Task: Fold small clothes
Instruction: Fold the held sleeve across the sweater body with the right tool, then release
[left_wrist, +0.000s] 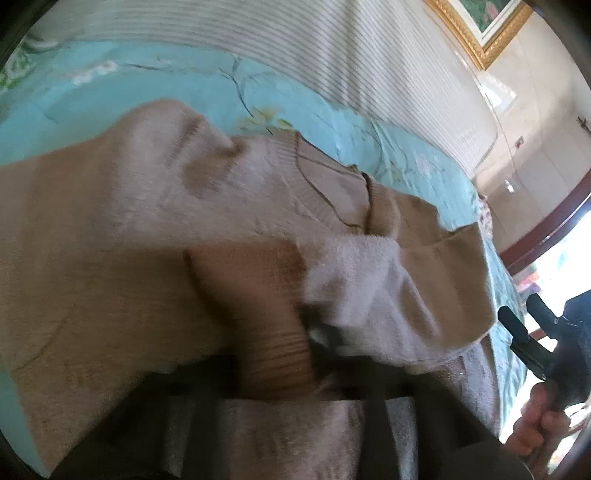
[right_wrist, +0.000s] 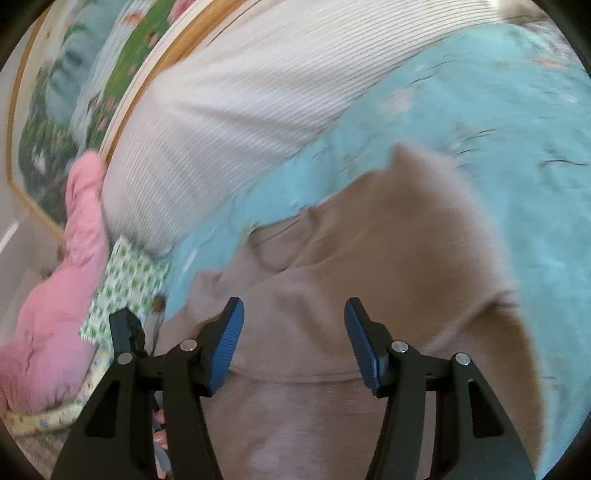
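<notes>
In the left wrist view, we had the beige sweater (left_wrist: 122, 206) spread over the turquoise bedspread (left_wrist: 122, 92), its ribbed collar (left_wrist: 325, 184) towards the striped headboard (left_wrist: 332, 55). The left tool (left_wrist: 317, 338) was largely buried under cloth; from what we could see, its fingers were pressed together on a bunched fold of the sweater beside the ribbed cuff (left_wrist: 280, 365) of one sleeve. We judged that grip was there to carry the sleeve or side panel inward across the body. The knit looked soft and slightly fuzzy, thick enough to hold rounded folds rather than sharp creases. At the right edge we saw the right tool (left_wrist: 524, 325) clear of the garment, a hand (left_wrist: 535, 424) around its grip, with a gold picture frame (left_wrist: 476, 33) on the wall above.

In the right wrist view, we held the right tool (right_wrist: 293, 343) with its blue ridged pads (right_wrist: 229, 343) apart and nothing between them, over the lower part of the sweater (right_wrist: 369, 258). We took that as readiness to pinch the hem or the near edge. The sweater lay rumpled on the bedspread (right_wrist: 480, 92), one corner raised in a soft peak. A pink stuffed toy (right_wrist: 62, 277) and a green-patterned cloth (right_wrist: 125, 288) sat off to the left by the headboard (right_wrist: 240, 110).
</notes>
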